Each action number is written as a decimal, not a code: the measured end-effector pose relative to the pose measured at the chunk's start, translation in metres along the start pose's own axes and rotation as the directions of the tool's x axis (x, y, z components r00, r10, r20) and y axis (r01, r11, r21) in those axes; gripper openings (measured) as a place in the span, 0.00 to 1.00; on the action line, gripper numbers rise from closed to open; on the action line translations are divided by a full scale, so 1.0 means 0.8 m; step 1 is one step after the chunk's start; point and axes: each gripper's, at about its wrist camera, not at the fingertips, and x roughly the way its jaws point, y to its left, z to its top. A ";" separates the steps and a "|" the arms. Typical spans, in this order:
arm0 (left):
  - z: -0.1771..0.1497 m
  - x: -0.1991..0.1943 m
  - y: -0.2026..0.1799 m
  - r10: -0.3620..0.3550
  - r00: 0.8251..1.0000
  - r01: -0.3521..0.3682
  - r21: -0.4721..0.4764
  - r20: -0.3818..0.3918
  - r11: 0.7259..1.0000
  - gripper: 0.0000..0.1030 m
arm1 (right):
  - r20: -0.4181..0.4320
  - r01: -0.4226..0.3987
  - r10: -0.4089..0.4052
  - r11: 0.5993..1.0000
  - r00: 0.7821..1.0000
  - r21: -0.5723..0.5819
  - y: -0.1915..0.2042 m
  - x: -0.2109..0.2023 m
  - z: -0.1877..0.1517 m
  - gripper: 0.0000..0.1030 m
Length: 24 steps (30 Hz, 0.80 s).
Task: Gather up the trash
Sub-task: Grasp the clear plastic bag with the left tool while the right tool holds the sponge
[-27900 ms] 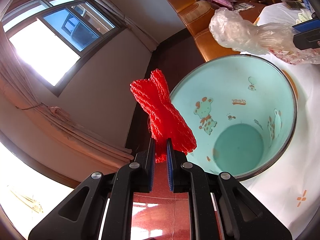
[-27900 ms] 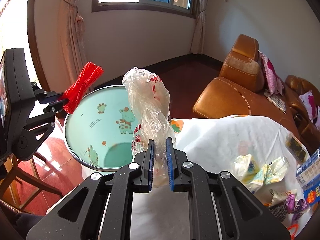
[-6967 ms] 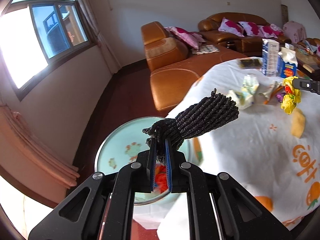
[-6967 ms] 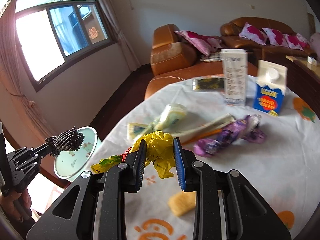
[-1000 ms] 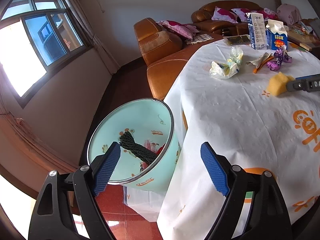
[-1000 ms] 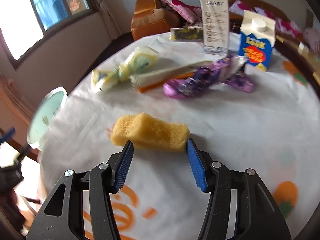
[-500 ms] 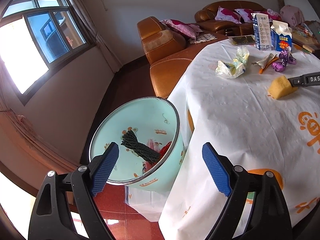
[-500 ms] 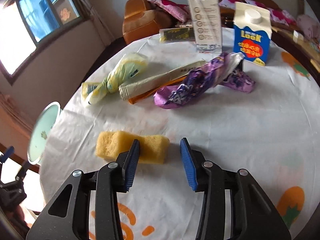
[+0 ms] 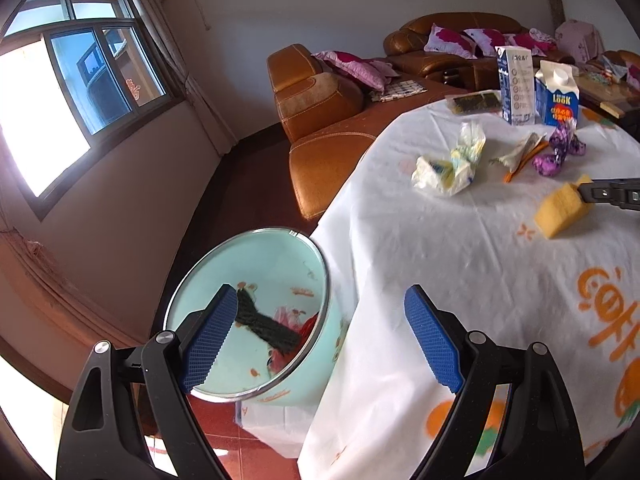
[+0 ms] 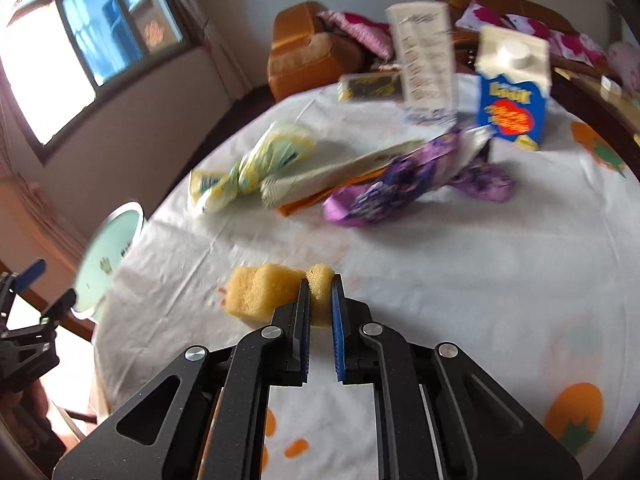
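Both grippers differ: your right gripper (image 10: 320, 304) pinches the sponge (image 10: 264, 294) on the counter (image 10: 480, 280); left gripper (image 9: 316, 340) gapes wide, empty, over the bin (image 9: 280, 248).

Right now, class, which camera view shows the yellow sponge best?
The right wrist view: the yellow sponge sits close, pinched by the right gripper. The left wrist view shows it small, at the frame's edge.

Home living room. Tan leather sofas (image 9: 320, 108) with pink floral cushions (image 9: 448, 42) at 12 o'clock; curtained window (image 9: 80, 92) at 10 o'clock; red tiled floor (image 9: 256, 452) at 6 o'clock; round table under a white orange-print cloth (image 9: 480, 280) at 3 o'clock, carrying milk cartons (image 9: 557, 94) and wrappers (image 9: 448, 164).
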 end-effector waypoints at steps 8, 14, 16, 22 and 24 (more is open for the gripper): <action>0.069 0.030 -0.058 -0.077 0.997 0.077 -0.004 0.022 0.997 0.82 | 0.129 -0.001 -0.015 0.992 0.992 0.127 -0.072 -0.063 0.014 0.10; 0.108 0.067 -0.094 -0.089 0.996 0.089 -0.017 0.006 0.996 0.82 | 0.146 0.011 -0.036 0.985 0.989 0.172 -0.108 -0.069 0.013 0.10; 0.112 0.080 -0.109 -0.101 0.995 0.101 -0.011 -0.018 0.995 0.82 | 0.144 0.009 -0.035 0.985 0.989 0.174 -0.113 -0.068 0.011 0.10; 0.108 0.116 -0.127 -0.090 0.992 0.091 0.008 -0.084 0.996 0.72 | 0.137 -0.006 -0.018 0.985 0.990 0.173 -0.121 -0.066 0.004 0.10; 0.107 0.124 -0.124 -0.129 0.985 0.130 -0.002 -0.114 0.991 0.45 | 0.138 -0.008 -0.016 0.985 0.990 0.170 -0.119 -0.065 0.003 0.10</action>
